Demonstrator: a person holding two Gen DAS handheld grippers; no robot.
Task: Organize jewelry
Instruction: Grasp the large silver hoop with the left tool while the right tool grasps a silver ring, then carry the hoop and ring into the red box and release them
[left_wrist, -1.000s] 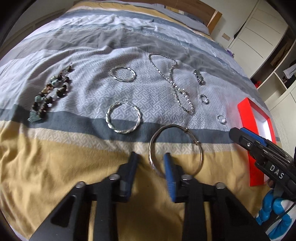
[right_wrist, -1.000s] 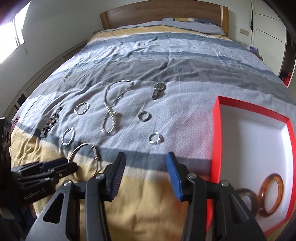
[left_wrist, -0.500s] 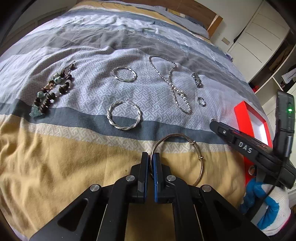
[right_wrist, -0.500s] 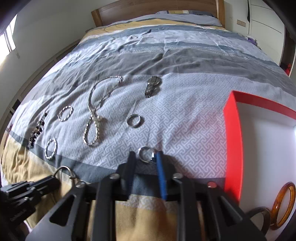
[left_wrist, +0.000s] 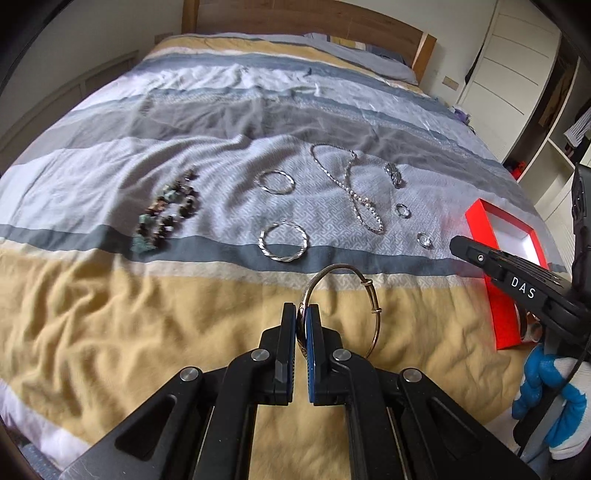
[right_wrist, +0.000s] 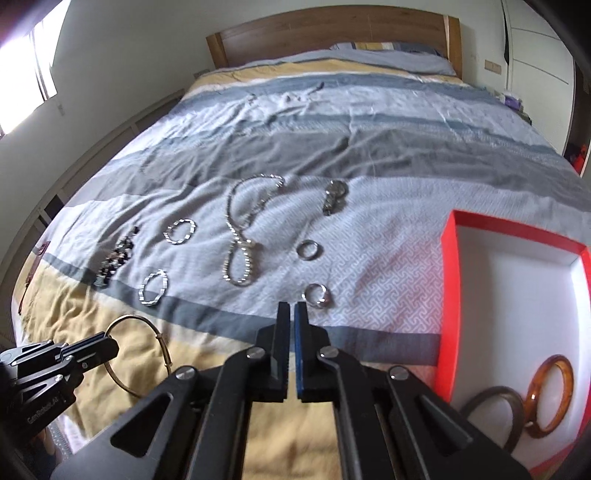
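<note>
Left wrist view: left gripper pinches thin bangle by one rim pt above the bedspread, so it could swivel/slip en route to red box, while right gripper, pressed together & empty, sits beside ring.

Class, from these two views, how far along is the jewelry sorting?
Done: amber bangle and dark bangle lie in the red box. In hand: left gripper's jaws are shut on a wire bangle. Left: hoops, necklace, beads, rings on the bed; right gripper is shut, apparently empty.
</note>
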